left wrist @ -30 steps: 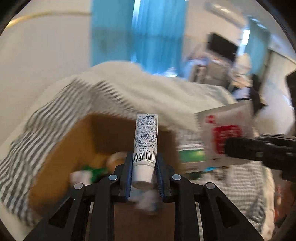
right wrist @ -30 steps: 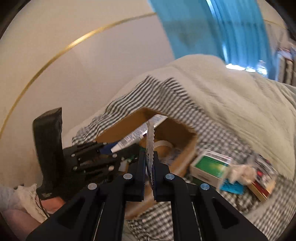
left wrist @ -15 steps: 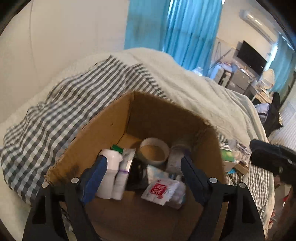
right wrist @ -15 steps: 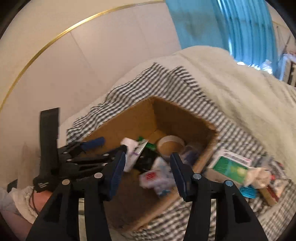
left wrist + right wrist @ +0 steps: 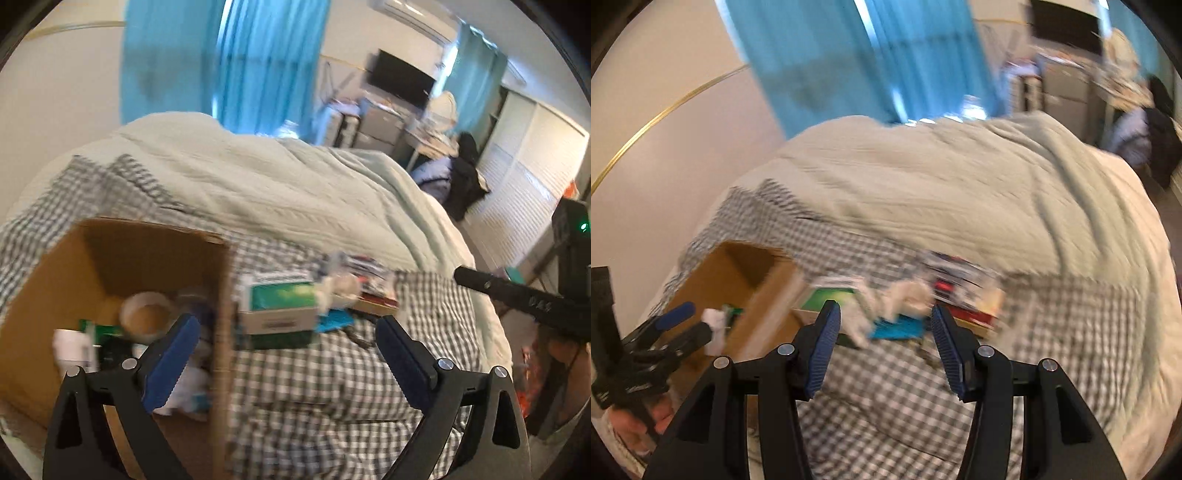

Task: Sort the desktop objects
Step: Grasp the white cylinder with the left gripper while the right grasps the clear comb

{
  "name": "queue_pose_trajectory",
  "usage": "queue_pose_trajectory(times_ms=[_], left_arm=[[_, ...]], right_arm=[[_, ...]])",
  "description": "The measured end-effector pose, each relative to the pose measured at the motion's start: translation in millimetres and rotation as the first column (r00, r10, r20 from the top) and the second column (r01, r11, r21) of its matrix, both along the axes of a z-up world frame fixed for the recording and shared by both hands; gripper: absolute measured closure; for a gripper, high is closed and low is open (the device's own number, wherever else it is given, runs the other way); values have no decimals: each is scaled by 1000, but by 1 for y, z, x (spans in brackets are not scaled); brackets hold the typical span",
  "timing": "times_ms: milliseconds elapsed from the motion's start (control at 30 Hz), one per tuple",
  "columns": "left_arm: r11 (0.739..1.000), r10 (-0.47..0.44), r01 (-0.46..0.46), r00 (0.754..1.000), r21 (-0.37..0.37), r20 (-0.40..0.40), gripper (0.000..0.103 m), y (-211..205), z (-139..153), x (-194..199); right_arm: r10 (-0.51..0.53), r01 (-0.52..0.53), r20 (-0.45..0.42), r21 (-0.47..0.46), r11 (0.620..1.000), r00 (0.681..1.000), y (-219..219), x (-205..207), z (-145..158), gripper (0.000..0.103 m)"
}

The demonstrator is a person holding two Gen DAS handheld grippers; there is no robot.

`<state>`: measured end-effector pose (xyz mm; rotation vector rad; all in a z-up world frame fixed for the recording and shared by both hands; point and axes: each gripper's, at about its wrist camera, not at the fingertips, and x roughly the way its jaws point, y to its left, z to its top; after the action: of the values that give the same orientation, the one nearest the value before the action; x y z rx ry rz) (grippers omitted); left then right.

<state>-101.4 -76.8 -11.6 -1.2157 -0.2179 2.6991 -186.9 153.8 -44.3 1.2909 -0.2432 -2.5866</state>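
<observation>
On gingham cloth [image 5: 332, 384], a brown cardboard box [image 5: 110, 251].

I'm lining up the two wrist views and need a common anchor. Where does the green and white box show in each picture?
Left wrist view: the green and white box sits just left of centre, on the checked cloth, right beside the cardboard box.
Right wrist view: it is left of centre and blurred, above the left finger.
Shared landmark: the cardboard box, immediately left of it in both.
</observation>
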Motion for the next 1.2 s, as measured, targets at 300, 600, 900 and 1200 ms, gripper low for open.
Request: queue_pose_trajectory(times_ms=[300, 600, 900, 1200], left_arm=[[996, 12, -4, 996, -92, 90, 2, 59, -62, -20], [981, -72, 88, 992, -172, 100, 0, 93, -92, -30], [993, 75, -51, 972, -110, 222, 0, 67, -138, -52], [994, 42, -16, 970, -110, 239, 0, 79, -144, -48]], right_arm=[[-74, 76, 182, -3, 997, 981, 52, -9, -101, 52], [-79, 93, 267, -39, 995, 960, 74, -22, -159, 52], [-89, 106, 293, -41, 994, 952, 84, -42, -187, 56], [-25, 53, 264, -98, 994, 964, 84, -39, -190, 86]])
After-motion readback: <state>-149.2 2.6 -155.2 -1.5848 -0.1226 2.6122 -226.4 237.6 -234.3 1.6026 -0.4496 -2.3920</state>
